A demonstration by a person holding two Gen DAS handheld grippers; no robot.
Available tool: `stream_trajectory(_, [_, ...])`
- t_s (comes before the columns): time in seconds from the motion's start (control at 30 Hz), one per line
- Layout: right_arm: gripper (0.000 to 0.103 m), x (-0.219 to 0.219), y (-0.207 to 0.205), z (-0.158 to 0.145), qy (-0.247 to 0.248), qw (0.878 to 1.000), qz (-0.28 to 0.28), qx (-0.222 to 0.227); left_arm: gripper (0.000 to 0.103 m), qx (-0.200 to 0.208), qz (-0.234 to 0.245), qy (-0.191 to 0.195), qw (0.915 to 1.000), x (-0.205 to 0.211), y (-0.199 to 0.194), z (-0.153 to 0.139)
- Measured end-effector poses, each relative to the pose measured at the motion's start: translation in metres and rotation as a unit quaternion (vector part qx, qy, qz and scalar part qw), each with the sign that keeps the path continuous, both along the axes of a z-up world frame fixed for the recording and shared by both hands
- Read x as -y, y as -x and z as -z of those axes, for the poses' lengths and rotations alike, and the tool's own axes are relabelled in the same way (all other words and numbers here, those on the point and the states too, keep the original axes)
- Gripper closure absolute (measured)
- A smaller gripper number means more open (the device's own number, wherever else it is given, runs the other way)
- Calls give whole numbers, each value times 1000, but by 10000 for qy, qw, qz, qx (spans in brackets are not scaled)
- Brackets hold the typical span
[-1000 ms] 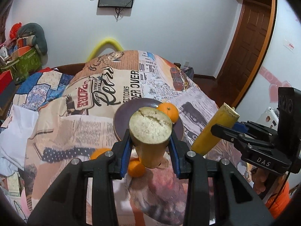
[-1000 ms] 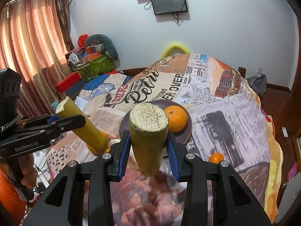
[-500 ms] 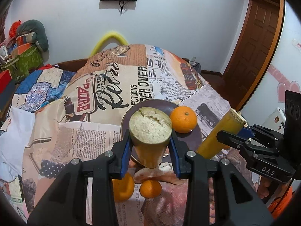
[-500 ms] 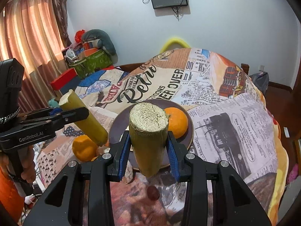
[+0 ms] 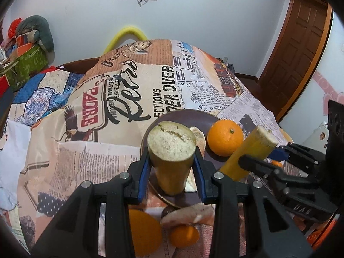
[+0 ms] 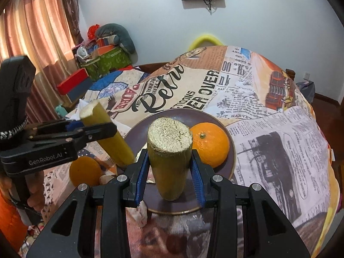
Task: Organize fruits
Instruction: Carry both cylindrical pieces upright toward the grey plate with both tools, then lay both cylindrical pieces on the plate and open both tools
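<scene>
My left gripper (image 5: 172, 157) is shut on a short yellow-green cane piece (image 5: 171, 172), held upright over the near left rim of a dark plate (image 5: 182, 113). My right gripper (image 6: 169, 157) is shut on a second cane piece (image 6: 169, 167), above the plate (image 6: 137, 133). One orange (image 5: 225, 137) lies on the plate, also visible in the right wrist view as the orange (image 6: 209, 144). Each view shows the other gripper from the side: the right gripper (image 5: 255, 154) and the left gripper (image 6: 94, 126), each clamping its cane.
Loose oranges (image 5: 144, 230) (image 5: 183, 236) and a pale pinkish lump (image 5: 187, 215) lie on the newspaper-print cloth (image 5: 129, 86) near the plate's front rim. Another pale piece (image 5: 197, 137) lies on the plate. Boxes and bags (image 6: 103, 60) stand far left, a wooden door (image 5: 301, 53) at right.
Both grippers have come forward and down towards the plate with their cane pieces. The plate and its orange now sit closer and larger. Neither grip has changed.
</scene>
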State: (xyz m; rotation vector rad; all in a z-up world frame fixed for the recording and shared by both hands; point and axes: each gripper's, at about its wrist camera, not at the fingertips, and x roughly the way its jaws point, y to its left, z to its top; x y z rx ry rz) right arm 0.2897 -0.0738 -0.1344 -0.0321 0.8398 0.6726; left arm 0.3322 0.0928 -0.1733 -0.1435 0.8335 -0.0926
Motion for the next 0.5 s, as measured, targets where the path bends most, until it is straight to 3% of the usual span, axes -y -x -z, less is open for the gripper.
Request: stream_trajectory(0.5, [68,-19,-24,11,149,9998,-145,-79,66,-170,-16,2,9999,-6,-36,9])
